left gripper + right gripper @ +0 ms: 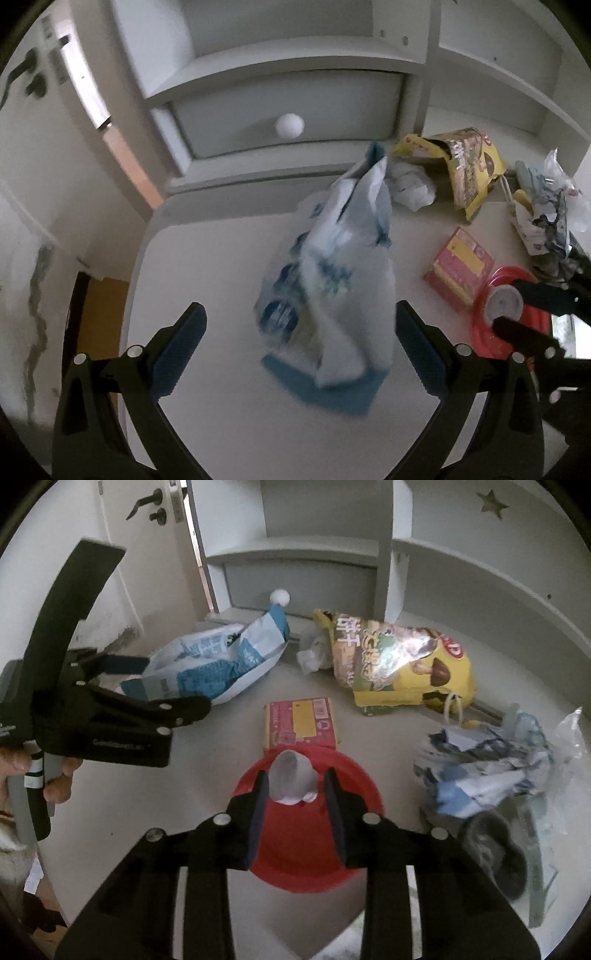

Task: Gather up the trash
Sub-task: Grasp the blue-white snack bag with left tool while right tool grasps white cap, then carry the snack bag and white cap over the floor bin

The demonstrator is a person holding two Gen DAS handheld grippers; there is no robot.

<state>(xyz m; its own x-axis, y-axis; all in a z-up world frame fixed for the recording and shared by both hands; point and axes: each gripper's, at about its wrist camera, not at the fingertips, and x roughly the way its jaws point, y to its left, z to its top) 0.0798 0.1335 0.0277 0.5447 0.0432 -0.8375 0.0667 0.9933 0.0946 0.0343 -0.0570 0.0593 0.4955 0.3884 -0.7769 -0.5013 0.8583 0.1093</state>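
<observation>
Left tool [301,350]: jaws wide apart, nothing gripped; the blue-and-white bag [332,266] lies between and beyond the fingers, untouched.
Right tool [297,805]: jaws narrowed around a grey paper cup [291,775]; whether the pads press on it cannot be told.
Grey paper cup: over the red bowl [306,853], on the desk [192,775].
Pink box [301,723]: flat on the desk, just behind the bowl.
Yellow snack bag [402,664]: at the back, by the shelf unit [480,572].
Crumpled wrappers [487,768]: heaped to the right.
Hand [55,775]: grips the left tool's handle.
</observation>
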